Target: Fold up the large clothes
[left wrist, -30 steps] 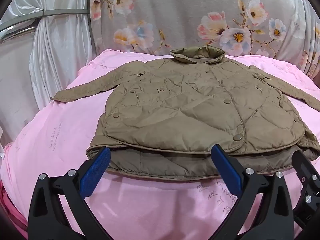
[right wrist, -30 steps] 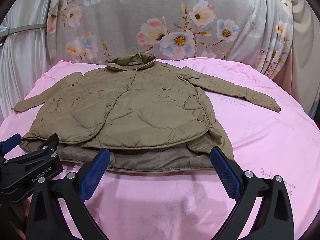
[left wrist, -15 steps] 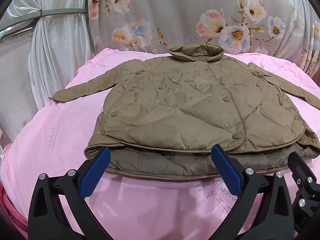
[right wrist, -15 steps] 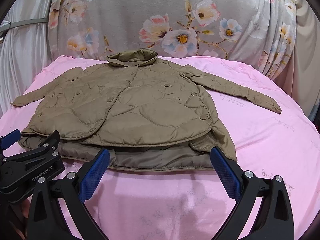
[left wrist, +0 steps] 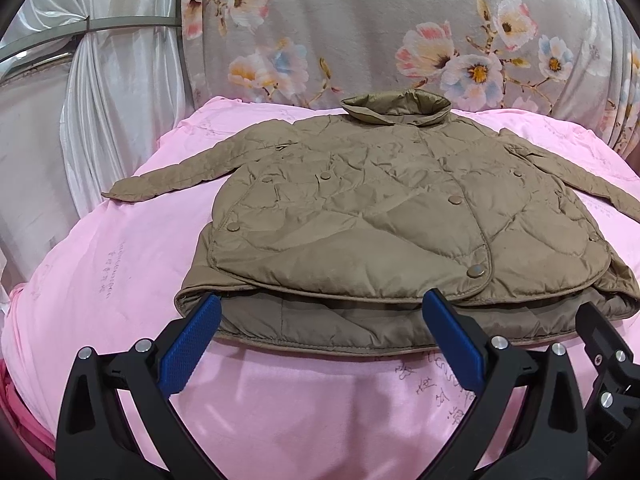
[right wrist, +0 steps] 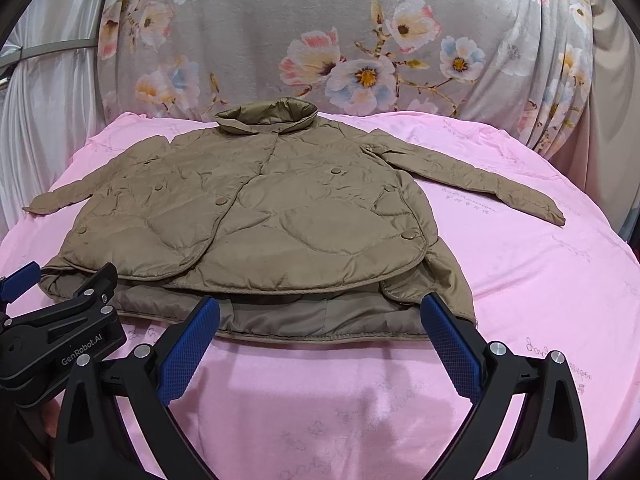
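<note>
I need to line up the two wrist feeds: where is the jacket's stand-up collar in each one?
Left wrist: collar sits top centre-right, at the jacket's far edge.
Right wrist: collar sits top centre-left, also at the far edge.
Shared landmark: the floral curtain directly behind it.

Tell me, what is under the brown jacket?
Under the jacket lies a pink quilt, visible all around it. At the near hem the front panels end short, exposing the back panel's lining. Anything beneath the jacket's body is covered.
</note>
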Available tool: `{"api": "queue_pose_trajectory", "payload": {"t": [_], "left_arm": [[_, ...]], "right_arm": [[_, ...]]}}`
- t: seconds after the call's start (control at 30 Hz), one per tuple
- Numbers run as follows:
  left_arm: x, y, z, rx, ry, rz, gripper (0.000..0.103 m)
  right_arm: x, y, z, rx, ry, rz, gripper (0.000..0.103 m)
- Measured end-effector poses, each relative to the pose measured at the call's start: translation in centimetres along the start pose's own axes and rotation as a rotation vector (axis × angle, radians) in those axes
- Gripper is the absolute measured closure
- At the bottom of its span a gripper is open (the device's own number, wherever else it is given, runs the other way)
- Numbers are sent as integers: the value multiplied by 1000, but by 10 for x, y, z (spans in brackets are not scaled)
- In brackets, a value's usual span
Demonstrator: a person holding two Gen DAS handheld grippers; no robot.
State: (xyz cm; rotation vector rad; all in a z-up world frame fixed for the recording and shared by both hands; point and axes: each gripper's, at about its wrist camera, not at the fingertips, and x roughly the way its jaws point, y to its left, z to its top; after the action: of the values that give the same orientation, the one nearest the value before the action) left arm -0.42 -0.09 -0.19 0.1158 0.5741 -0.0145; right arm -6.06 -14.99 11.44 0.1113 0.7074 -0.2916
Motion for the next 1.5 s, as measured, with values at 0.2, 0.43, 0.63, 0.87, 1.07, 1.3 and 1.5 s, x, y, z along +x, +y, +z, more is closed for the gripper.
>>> {"api": "queue_pose_trajectory", "payload": {"t": [0.2, 0.43, 0.63, 0.87, 1.07, 1.3, 1.5], "left_arm": [[0, 0, 0, 1, 0, -1, 5], [0, 1, 1, 1, 0, 0, 5], [0, 2, 1, 3, -1, 1, 5], [0, 1, 0, 1, -1, 0, 5], [0, 1, -1, 0, -2, 1, 5], [0, 0, -1, 0, -3, 1, 5], [0, 0, -1, 2, -2, 1, 5]], "right_arm": [[0, 0, 0, 1, 0, -1, 5], [-1, 0, 1, 0, -2, 0, 5], [-1, -1, 1, 0, -2, 0, 5], [-1, 0, 1, 1, -3, 0, 5], [-1, 0, 0, 1, -3, 1, 5], [-1, 0, 0, 1, -3, 0, 5], [0, -1, 0, 2, -2, 1, 5]]}}
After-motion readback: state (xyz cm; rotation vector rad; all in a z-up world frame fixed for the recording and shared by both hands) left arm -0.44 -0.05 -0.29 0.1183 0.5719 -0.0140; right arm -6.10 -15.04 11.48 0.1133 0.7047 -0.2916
